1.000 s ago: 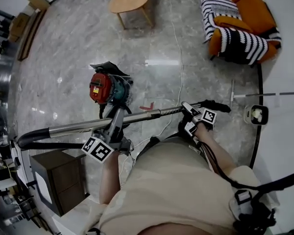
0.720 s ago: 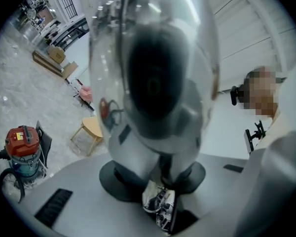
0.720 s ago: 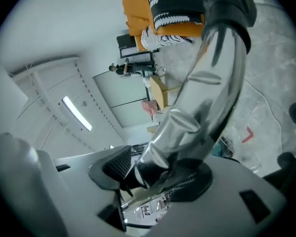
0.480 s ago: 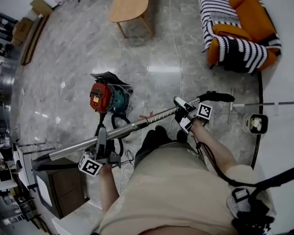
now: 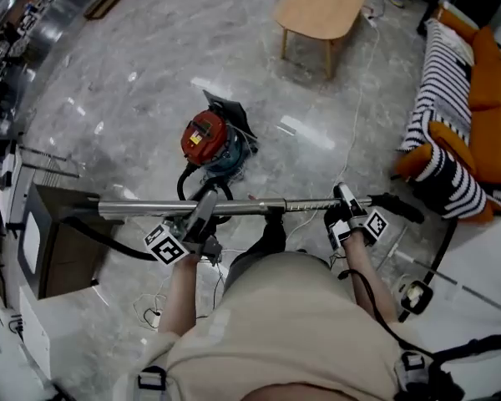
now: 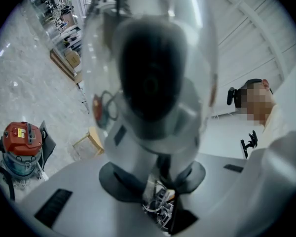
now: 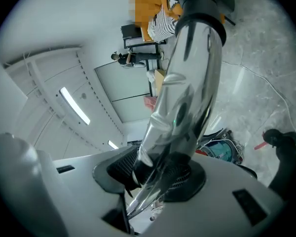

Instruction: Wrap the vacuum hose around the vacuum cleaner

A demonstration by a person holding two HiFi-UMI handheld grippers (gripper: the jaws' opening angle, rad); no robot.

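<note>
The red and teal vacuum cleaner [image 5: 210,140] stands on the marble floor in front of me; it also shows low at the left in the left gripper view [image 6: 20,142]. I hold its shiny metal wand [image 5: 267,206] level across my body. My left gripper [image 5: 207,210] is shut on the wand [image 6: 153,83] near its left part. My right gripper [image 5: 347,207] has just been closing with the wand [image 7: 192,83] between its pads, which now press it by the black handle [image 5: 394,205]. The black hose [image 5: 108,239] sags from the wand's left end toward the cleaner.
A dark cabinet [image 5: 54,241] stands close at the left. A wooden table [image 5: 321,7] sits at the back, and a striped and orange sofa [image 5: 472,98] at the right. A white cable [image 5: 351,115] trails across the floor. A small white fitting [image 5: 413,295] lies by my right leg.
The wand has swung from slanted to level in the head view and come nearer my body. Both hands moved with it, and the head view turned so the sofa and table shifted right.
</note>
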